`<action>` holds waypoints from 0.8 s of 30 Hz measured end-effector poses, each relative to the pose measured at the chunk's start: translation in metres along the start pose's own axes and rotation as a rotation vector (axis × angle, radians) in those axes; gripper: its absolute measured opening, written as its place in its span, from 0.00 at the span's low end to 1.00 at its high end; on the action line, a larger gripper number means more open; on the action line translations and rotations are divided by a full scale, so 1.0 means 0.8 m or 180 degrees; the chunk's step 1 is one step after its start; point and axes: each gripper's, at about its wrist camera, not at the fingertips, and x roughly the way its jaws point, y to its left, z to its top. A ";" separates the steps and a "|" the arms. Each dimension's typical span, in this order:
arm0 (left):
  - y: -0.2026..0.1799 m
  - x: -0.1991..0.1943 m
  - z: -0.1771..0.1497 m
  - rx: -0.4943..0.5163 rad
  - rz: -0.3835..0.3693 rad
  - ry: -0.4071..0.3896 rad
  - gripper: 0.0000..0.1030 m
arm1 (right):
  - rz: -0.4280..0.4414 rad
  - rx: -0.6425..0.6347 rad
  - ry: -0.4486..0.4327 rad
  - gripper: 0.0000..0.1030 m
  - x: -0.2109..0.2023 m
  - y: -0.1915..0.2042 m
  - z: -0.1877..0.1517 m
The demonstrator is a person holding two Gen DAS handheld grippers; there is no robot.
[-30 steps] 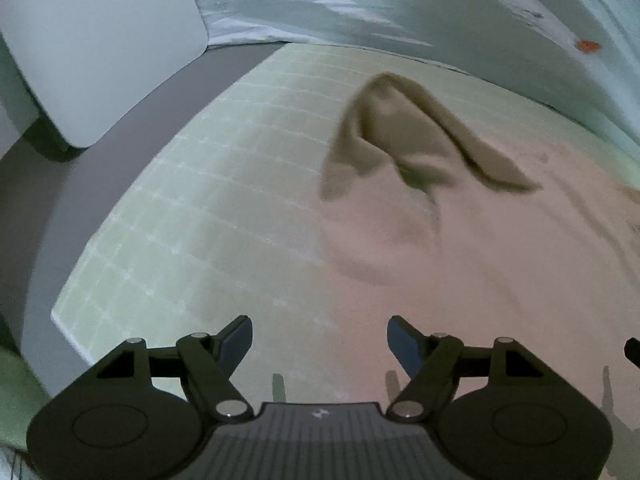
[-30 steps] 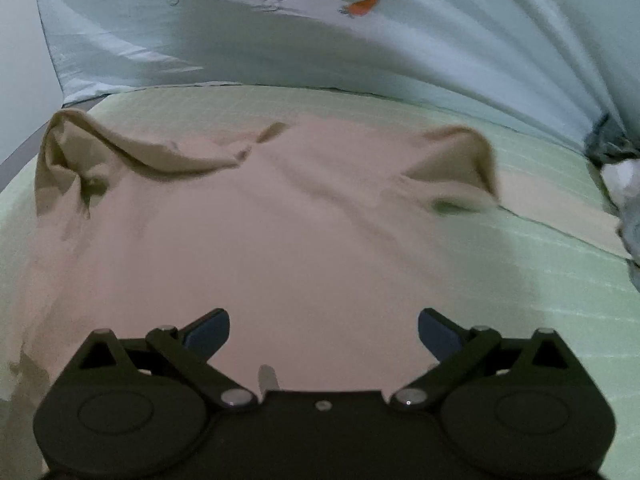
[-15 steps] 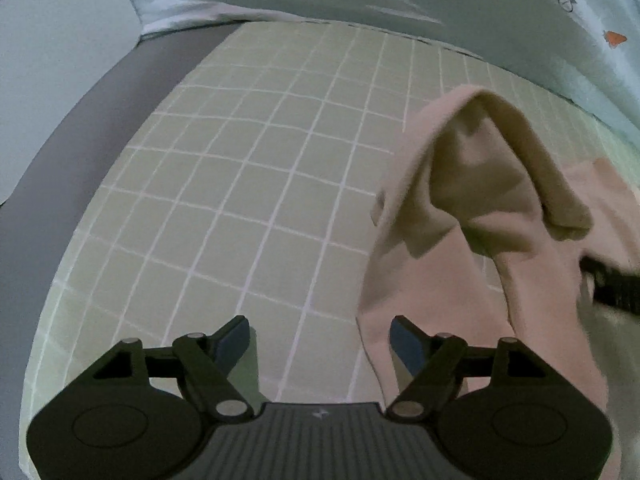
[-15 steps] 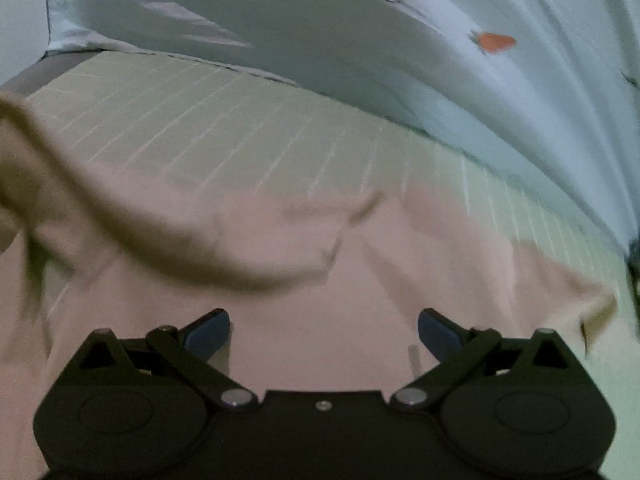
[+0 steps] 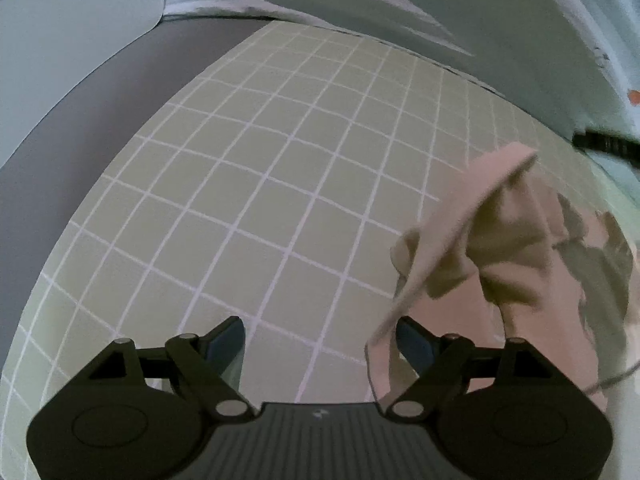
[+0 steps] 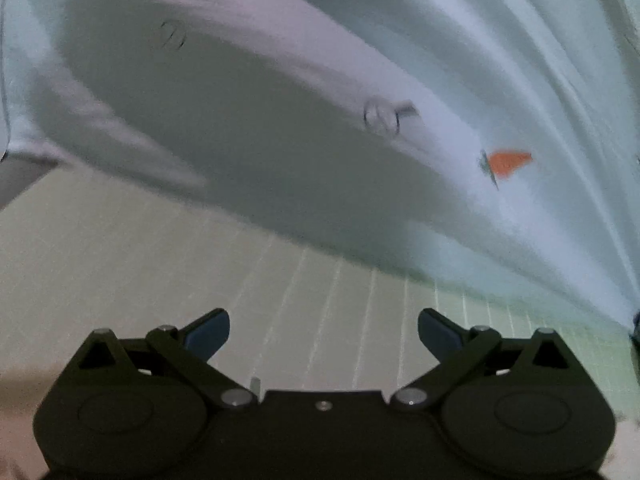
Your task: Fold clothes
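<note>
Bare checked sheet (image 5: 248, 200) beside bunched garment (image 5: 500, 256)

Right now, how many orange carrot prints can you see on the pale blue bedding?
2. One carrot print shows at the right in the right wrist view; another orange print sits at the far right edge in the left wrist view. More may be hidden in folds.

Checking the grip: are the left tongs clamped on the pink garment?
No: the left tongs stand open, the pink garment only beside one finger.

Left tongs (image 5: 320, 344) and right tongs (image 6: 324, 336): black linkage arms, silver pivot screws, blue finger pads (image 5: 226, 342), ribbed grey housing
</note>
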 end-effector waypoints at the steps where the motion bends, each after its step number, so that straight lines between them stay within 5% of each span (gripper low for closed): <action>1: 0.000 -0.002 -0.004 0.0032 -0.0030 0.0005 0.80 | -0.0003 0.0012 0.0067 0.99 -0.009 -0.003 -0.015; 3: -0.003 -0.004 -0.015 0.0090 -0.0121 0.0025 0.75 | -0.0018 0.0075 0.0244 0.99 -0.028 -0.014 -0.051; 8: -0.030 -0.006 -0.042 0.0441 -0.0260 -0.0018 0.39 | -0.0059 0.0124 0.0593 0.99 -0.074 -0.030 -0.125; 10: -0.044 -0.003 -0.049 0.0649 -0.0209 -0.0082 0.16 | -0.0050 0.0175 0.0681 0.99 -0.088 -0.031 -0.142; 12: -0.049 0.000 -0.050 0.0717 -0.0176 -0.0120 0.06 | -0.0041 0.0226 0.0769 0.99 -0.102 -0.032 -0.159; 17: -0.013 -0.007 -0.026 0.0447 0.0002 -0.0128 0.03 | -0.0087 0.0191 0.0837 0.99 -0.115 -0.021 -0.174; 24: 0.091 -0.056 0.045 -0.0031 0.0561 -0.0637 0.05 | -0.0030 0.0078 0.0814 0.99 -0.113 -0.004 -0.175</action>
